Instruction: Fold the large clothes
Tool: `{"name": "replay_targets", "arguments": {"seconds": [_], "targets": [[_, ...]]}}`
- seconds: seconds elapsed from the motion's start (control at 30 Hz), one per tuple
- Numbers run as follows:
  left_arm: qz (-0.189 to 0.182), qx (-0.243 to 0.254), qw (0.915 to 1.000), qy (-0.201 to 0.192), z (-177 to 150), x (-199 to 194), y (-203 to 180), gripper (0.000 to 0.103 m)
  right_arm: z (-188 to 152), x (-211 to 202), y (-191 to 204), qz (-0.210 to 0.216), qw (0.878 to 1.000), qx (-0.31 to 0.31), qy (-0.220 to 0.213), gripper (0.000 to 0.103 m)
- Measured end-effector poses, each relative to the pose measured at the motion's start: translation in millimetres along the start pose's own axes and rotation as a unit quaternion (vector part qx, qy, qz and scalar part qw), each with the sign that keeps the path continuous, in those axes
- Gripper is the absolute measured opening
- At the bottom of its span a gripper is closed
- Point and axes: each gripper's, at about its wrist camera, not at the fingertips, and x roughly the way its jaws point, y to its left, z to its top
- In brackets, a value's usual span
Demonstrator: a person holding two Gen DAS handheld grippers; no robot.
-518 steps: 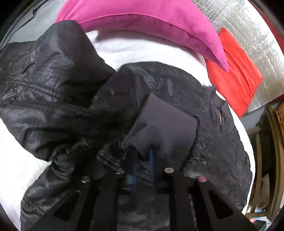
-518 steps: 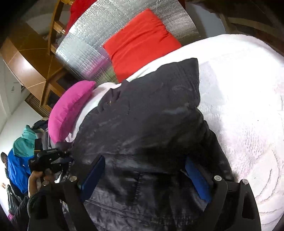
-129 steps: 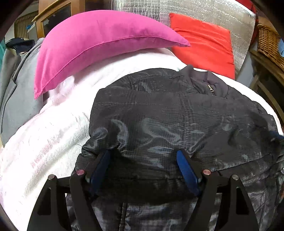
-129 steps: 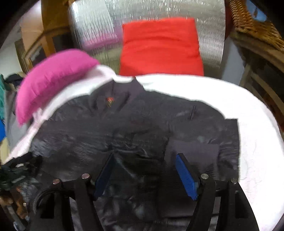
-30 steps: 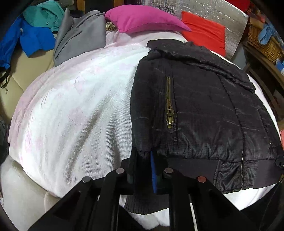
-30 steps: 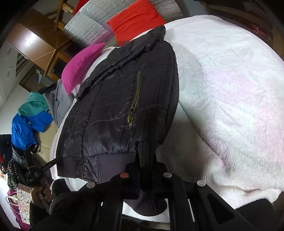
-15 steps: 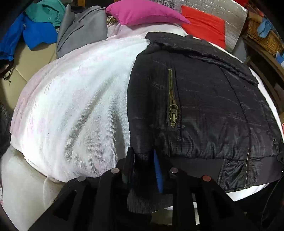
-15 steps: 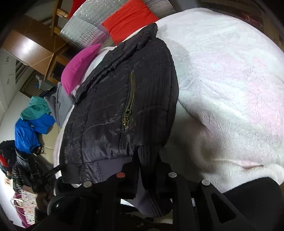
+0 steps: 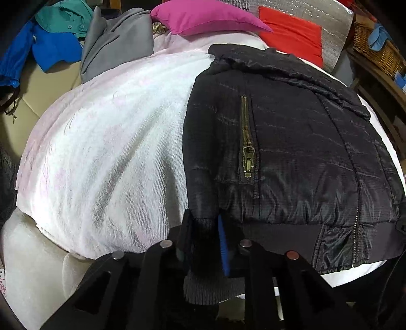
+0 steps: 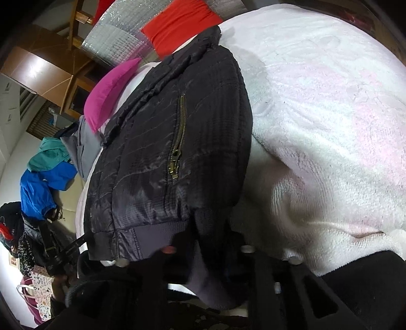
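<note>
A black quilted jacket point(image 9: 291, 152) lies front-down on a white fleece blanket point(image 9: 114, 152), sleeves folded in, with a brass pocket zipper point(image 9: 246, 147) showing. My left gripper point(image 9: 205, 243) is shut on the jacket's ribbed hem corner at its left side. In the right wrist view the same jacket point(image 10: 165, 142) hangs over the blanket's point(image 10: 330, 114) near edge, and my right gripper point(image 10: 213, 248) is shut on the ribbed hem corner at its right side. Both corners are lifted slightly off the edge.
A pink pillow point(image 9: 208, 17) and a red cushion point(image 9: 291, 38) lie at the far end against a silver foil sheet point(image 9: 332, 28). Grey, teal and blue clothes point(image 9: 83, 38) are piled at the far left. A wicker basket point(image 9: 375, 50) stands at the right.
Both grippers have pulled the hem corners a little further toward me over the blanket's near edge, and the jacket slid slightly with them.
</note>
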Motion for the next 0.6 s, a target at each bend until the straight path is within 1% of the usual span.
{"name": "replay_targets", "arguments": {"seconds": [0.23, 0.47, 0.6], "targets": [[-0.001, 0.008, 0.9999, -0.014, -4, -18, -2, 0.015, -4, -18, 6, 0.025, 1.000, -0.010, -0.001, 0.010], [-0.006, 0.011, 0.9998, -0.013, -15, -33, 1, 0.015, -13, -34, 7, 0.053, 0.998, -0.015, 0.007, 0.009], [-0.009, 0.014, 0.9998, -0.014, -15, -39, 3, 0.015, -16, -44, 6, 0.074, 0.997, -0.013, 0.007, 0.009]]}}
